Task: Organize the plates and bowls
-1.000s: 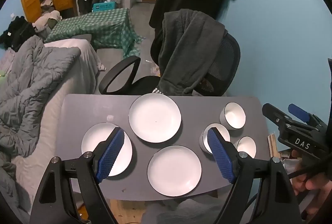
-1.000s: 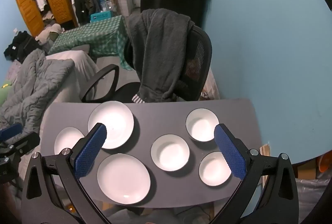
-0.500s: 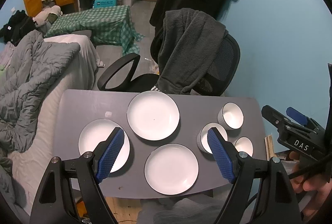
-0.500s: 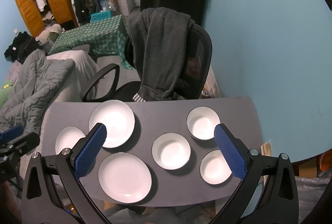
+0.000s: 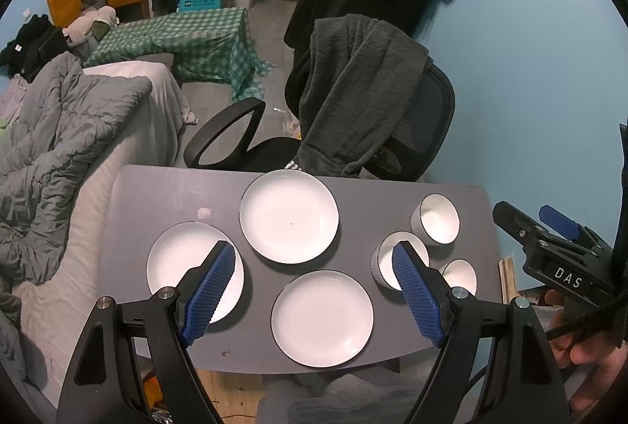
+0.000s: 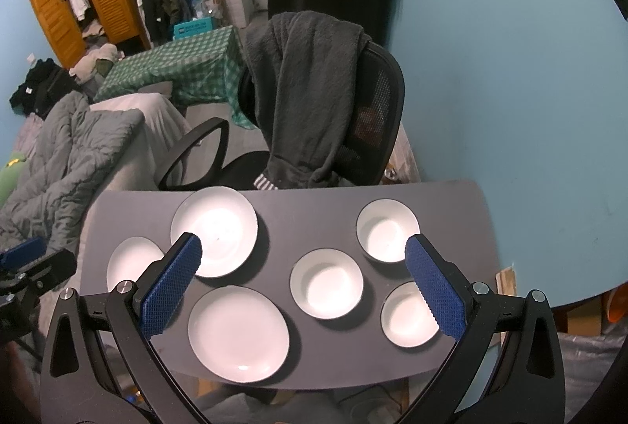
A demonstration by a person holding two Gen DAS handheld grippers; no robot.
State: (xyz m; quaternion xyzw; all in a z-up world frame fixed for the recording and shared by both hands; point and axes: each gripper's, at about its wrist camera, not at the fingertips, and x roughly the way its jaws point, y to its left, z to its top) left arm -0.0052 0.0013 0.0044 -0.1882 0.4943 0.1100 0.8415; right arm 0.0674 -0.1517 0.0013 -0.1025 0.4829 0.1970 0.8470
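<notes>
Three white plates lie on a small grey table (image 5: 149,196): a far plate (image 5: 289,216), a left plate (image 5: 180,259) and a near plate (image 5: 322,318). Three white bowls stand on the right side: a far bowl (image 6: 386,230), a middle bowl (image 6: 326,282) and a near bowl (image 6: 408,318). My left gripper (image 5: 314,286) hovers high above the table's near edge, open, with nothing between its blue pads. My right gripper (image 6: 302,279) also hangs open and empty above the table (image 6: 298,216). The right gripper's body (image 5: 557,255) shows at the right of the left wrist view.
A black office chair (image 5: 412,133) draped with a dark grey garment stands behind the table, against a blue wall. A bed with a grey quilt (image 5: 59,133) lies to the left. Further back stand a green checked table (image 5: 180,35) and a clothes rack.
Both views have shifted slightly: the table and dishes sit a little higher and smaller in frame. Both grippers stay open; no dish has moved.
</notes>
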